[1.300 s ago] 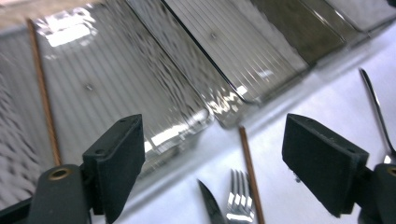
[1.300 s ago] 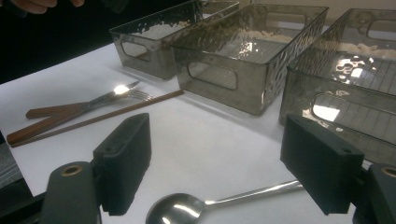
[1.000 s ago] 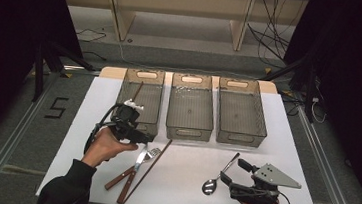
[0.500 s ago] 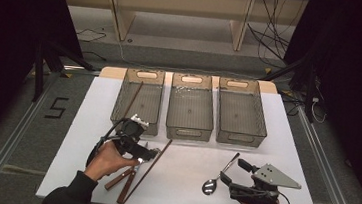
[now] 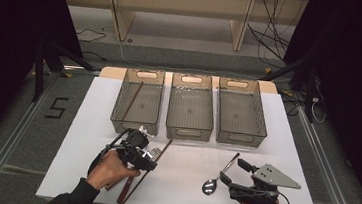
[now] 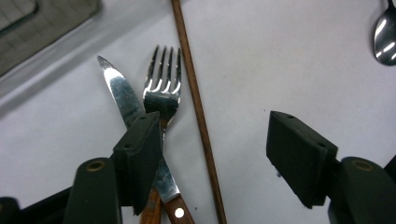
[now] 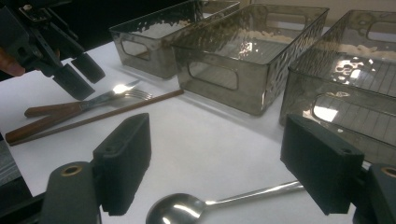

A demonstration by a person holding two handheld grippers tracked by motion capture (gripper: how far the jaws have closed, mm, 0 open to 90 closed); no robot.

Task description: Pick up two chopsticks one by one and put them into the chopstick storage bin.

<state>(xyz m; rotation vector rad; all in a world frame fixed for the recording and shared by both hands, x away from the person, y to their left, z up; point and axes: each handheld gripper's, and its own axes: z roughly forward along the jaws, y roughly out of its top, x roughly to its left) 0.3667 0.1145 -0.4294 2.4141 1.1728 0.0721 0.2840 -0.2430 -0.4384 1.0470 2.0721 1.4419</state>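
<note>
While L bin (image 5: 137, 103) holds one chopstick (image 5: 132, 101) (mid/R bins bare).

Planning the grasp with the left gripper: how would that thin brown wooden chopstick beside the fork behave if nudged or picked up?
The thin brown wooden chopstick looks straight, so probably stiff and light. It looks round, so a sideways push may roll it toward the wooden-handled steel fork. It lies flat on the white table, so the left gripper, jaws just narrowing around it, might pinch it awkwardly.

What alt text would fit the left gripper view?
The left gripper, jaws apart and just closing, hangs over a chopstick on a white table, gripping nothing. A knife and fork lie crossed beside it; a spoon sits far right.
</note>
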